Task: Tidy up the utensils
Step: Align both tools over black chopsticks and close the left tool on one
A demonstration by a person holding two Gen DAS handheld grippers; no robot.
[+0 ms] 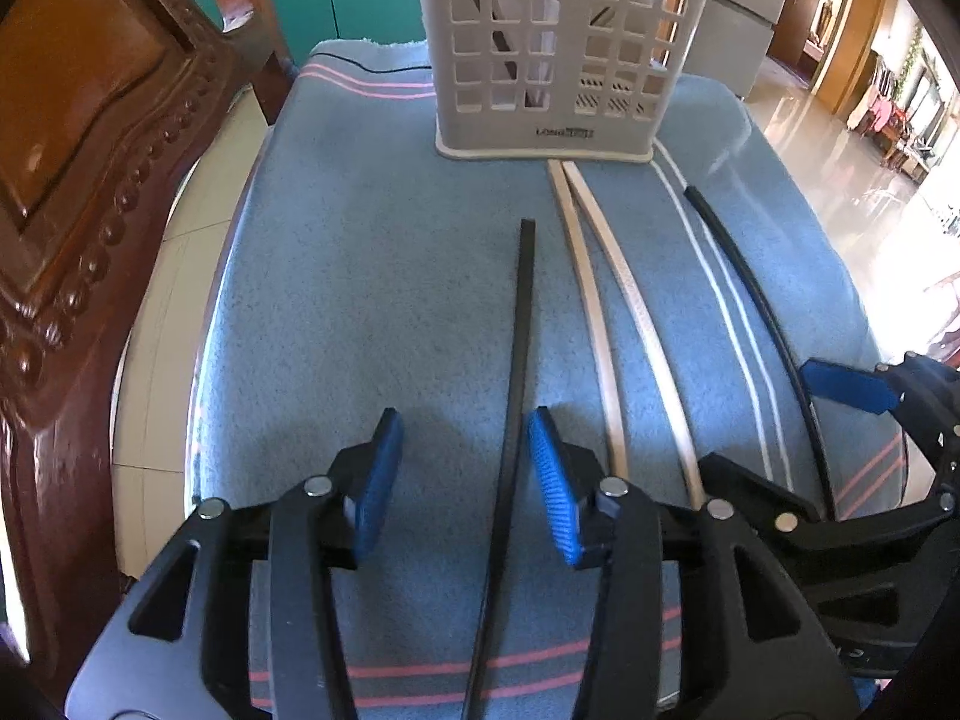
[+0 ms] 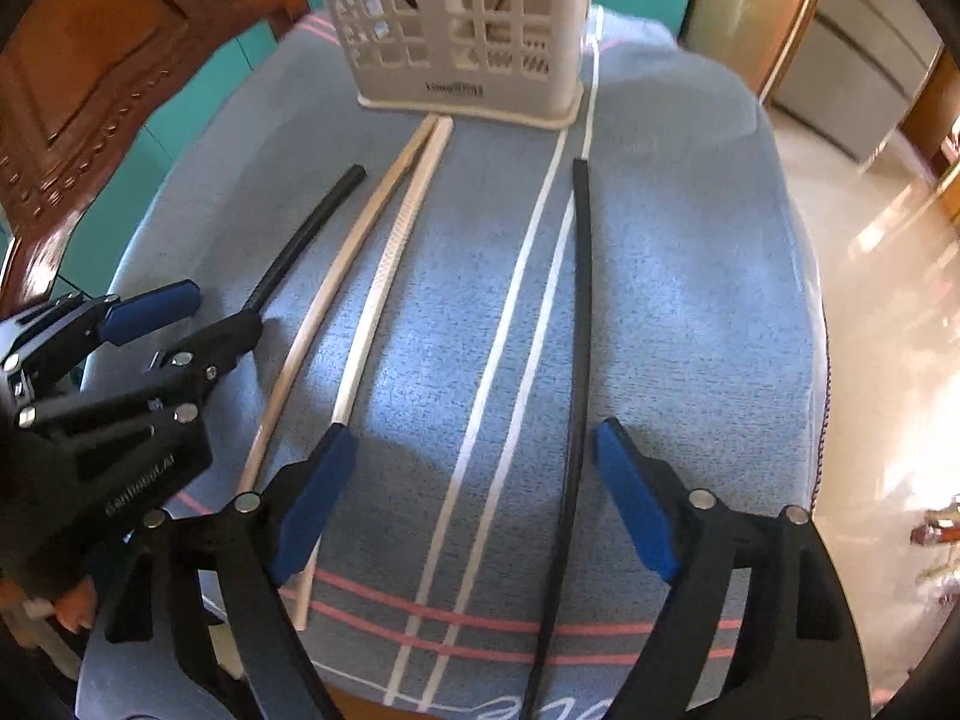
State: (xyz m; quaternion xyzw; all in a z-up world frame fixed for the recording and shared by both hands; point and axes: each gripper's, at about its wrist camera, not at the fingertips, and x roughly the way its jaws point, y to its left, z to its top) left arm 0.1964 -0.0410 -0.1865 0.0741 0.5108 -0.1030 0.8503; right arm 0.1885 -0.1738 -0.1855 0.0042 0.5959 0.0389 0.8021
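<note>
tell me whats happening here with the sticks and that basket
A person is sorting chopsticks on a blue cloth with two handheld claws. The left claw is open around one black chopstick, and the right claw is open around the other black chopstick. Two light wooden chopsticks lie between them. The slotted utensil basket stands at the far end, with some sticks already inside.
</note>
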